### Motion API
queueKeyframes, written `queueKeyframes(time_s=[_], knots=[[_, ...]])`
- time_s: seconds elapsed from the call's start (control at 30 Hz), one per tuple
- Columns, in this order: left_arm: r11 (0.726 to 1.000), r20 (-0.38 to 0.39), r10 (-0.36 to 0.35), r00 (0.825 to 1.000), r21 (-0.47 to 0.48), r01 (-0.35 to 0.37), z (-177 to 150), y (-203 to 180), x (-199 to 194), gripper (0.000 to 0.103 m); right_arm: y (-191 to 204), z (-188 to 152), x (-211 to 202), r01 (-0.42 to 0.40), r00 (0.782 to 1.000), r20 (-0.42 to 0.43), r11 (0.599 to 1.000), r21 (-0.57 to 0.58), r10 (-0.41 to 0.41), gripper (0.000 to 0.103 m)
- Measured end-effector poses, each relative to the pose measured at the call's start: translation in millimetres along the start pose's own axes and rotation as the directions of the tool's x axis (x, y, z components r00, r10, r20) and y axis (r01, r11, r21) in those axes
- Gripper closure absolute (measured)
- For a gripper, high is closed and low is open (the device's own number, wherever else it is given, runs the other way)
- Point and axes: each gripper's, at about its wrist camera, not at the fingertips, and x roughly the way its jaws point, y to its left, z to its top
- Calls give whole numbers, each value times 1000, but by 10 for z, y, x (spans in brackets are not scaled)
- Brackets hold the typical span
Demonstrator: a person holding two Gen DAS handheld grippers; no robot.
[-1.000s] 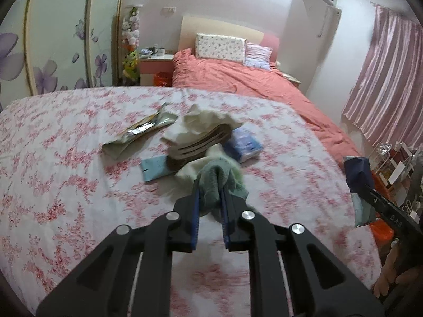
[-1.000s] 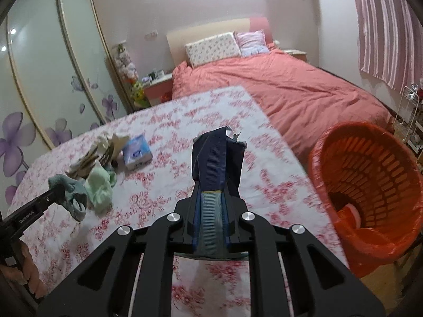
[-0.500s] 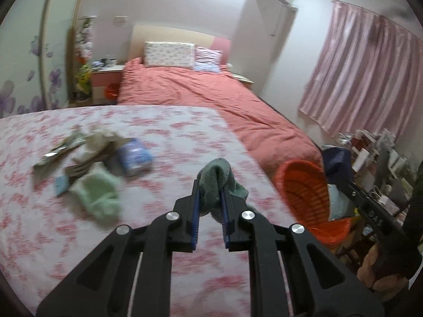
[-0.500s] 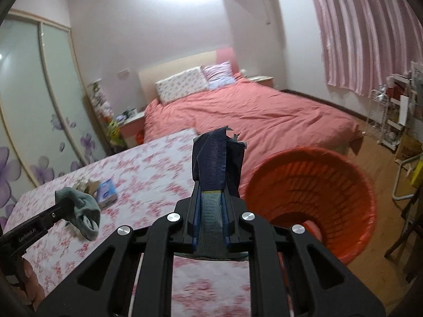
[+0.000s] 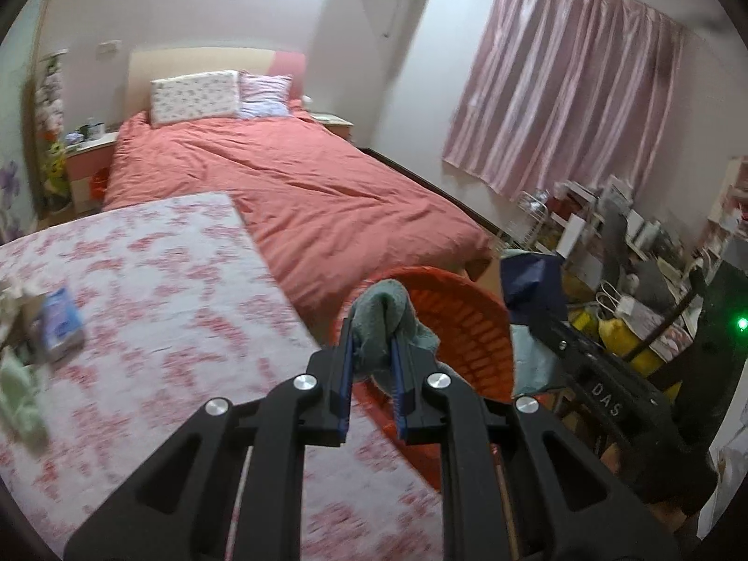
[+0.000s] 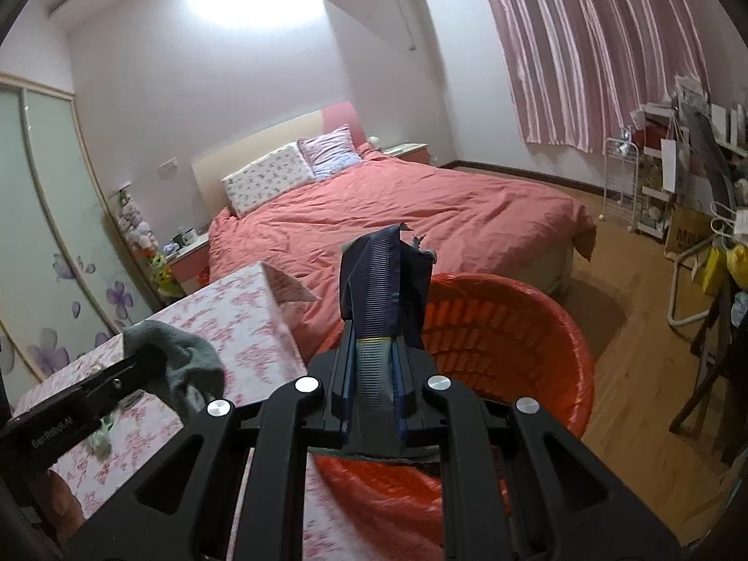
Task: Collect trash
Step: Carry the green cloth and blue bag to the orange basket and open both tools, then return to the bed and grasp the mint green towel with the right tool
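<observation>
A soft grey-green cloth rag (image 5: 383,313) bulges out between the blue-padded fingers of the left gripper (image 5: 372,364), which is clamped tight on its bunched middle, at the near right edge of the surface covered in pink floral cloth (image 5: 154,290). Just to its right, the right gripper (image 6: 372,364) pinches a dark navy ribbed wrapper with a torn top (image 6: 381,280), the jaws pressed flat on the lower end while the upper part stands up crumpled above the fingers.

Both pieces look light and limp. The rag should sag and hold well by friction wherever it is gathered; the wrapper looks thin and probably slick, so a hold low on its flat, folded section seems safest, and either piece could cling to a pad on release.

Both grippers point forward and moderately downward toward the round orange plastic basket lined with an orange bag (image 6: 514,327), which stands on the wooden floor (image 6: 622,350) between the surface and the foot of the bed with the salmon-pink cover (image 6: 420,215). The wrapper hangs over the basket's near rim; the rag appears at or just short of its left rim. Far left on the surface, a blue tissue packet (image 5: 61,322) and pale green scraps (image 5: 18,397) lie blurred, not yet collected.
</observation>
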Motion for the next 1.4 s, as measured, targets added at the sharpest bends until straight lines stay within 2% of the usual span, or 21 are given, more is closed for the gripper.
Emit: queueKeyframes(time_s=[0.23, 0.3, 0.37, 0.43, 0.5, 0.63, 0.7, 0.83, 0.9, 1.07, 1.17, 1.37, 1.4], knots=[[998, -56, -29, 998, 46, 32, 42, -266, 526, 85, -306, 28, 225, 13, 999, -33, 998, 60, -11, 88], [998, -72, -23, 997, 51, 27, 41, -275, 667, 74, -374, 22, 298, 22, 999, -45, 997, 77, -19, 86], [999, -92, -13, 996, 46, 17, 29, -259, 787, 66, -445, -1, 324, 30, 998, -59, 996, 88, -25, 77], [999, -106, -2, 994, 42, 7, 3, -221, 872, 63, -479, -22, 341, 39, 997, -65, 995, 96, -33, 66], [999, -115, 6, 993, 40, -1, -23, -166, 910, 60, -491, -36, 340, 47, 997, -72, 994, 100, -40, 61], [998, -113, 55, 992, 40, -51, -69, -21, 890, 50, -474, -41, 336, 59, 995, -84, 993, 98, -51, 61], [995, -107, 88, 990, 46, -83, -81, 31, 848, 41, -448, -32, 327, 69, 995, -84, 994, 88, -62, 57], [985, -78, 170, 982, 52, -167, -120, 222, 658, 30, -358, -2, 295, 77, 995, -75, 996, 54, -72, 49], [976, -65, 214, 975, 52, -211, -135, 343, 540, 25, -270, -4, 267, 73, 995, -73, 997, 40, -70, 46], [951, -41, 307, 951, 41, -305, -169, 720, 209, 21, 39, -30, 248, 45, 995, -90, 999, -3, -45, 46], [930, -20, 368, 930, 24, -367, -214, 992, -43, 19, 274, -73, 244, 15, 994, -109, 999, -41, -19, 46], [872, -8, 487, 873, -57, -487, -343, 1666, -598, 19, 963, -264, 259, -91, 983, -171, 986, -140, 66, 46], [855, -12, 513, 859, -83, -512, -380, 1841, -725, 19, 1054, -288, 264, -106, 980, -180, 983, -150, 78, 46]])
